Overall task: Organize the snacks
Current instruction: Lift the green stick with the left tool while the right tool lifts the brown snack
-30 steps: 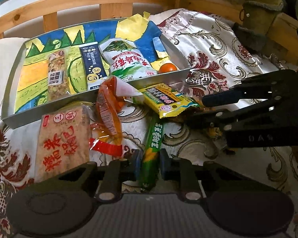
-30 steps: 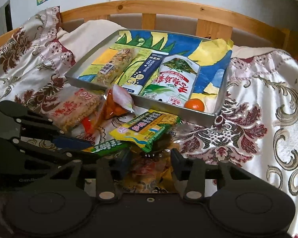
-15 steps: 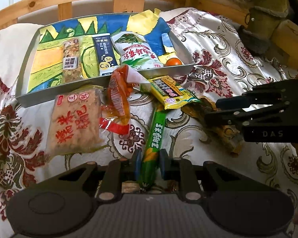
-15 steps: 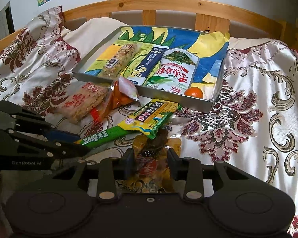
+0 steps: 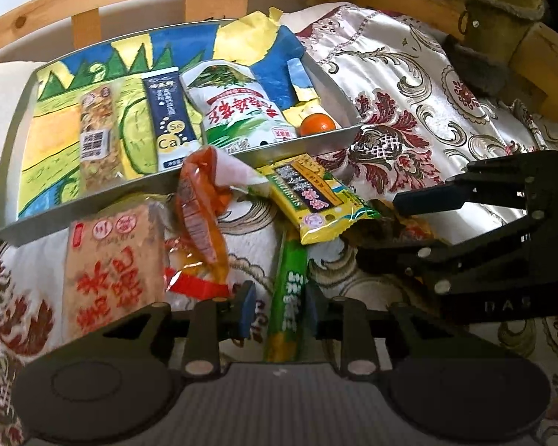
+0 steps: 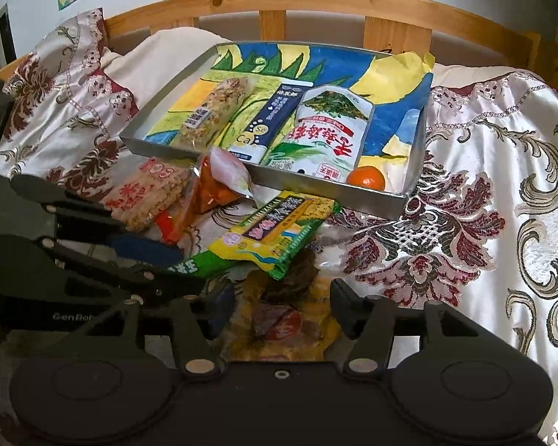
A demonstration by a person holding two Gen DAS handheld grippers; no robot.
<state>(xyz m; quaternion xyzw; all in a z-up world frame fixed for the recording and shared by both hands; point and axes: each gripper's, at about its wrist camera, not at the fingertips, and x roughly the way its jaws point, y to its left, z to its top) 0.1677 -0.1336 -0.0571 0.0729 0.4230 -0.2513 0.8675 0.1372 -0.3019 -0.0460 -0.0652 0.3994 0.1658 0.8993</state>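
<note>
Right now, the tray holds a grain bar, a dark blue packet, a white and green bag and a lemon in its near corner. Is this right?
Not quite: the fruit in the near corner of the tray is a small orange, not a lemon. The right wrist view shows it beside the white and green bag. The grain bar and dark blue packet are correct.

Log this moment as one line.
left tongs: just opening, green stick between, unpressed | right tongs: just opening, brown packet between | both snacks outside tray
</note>
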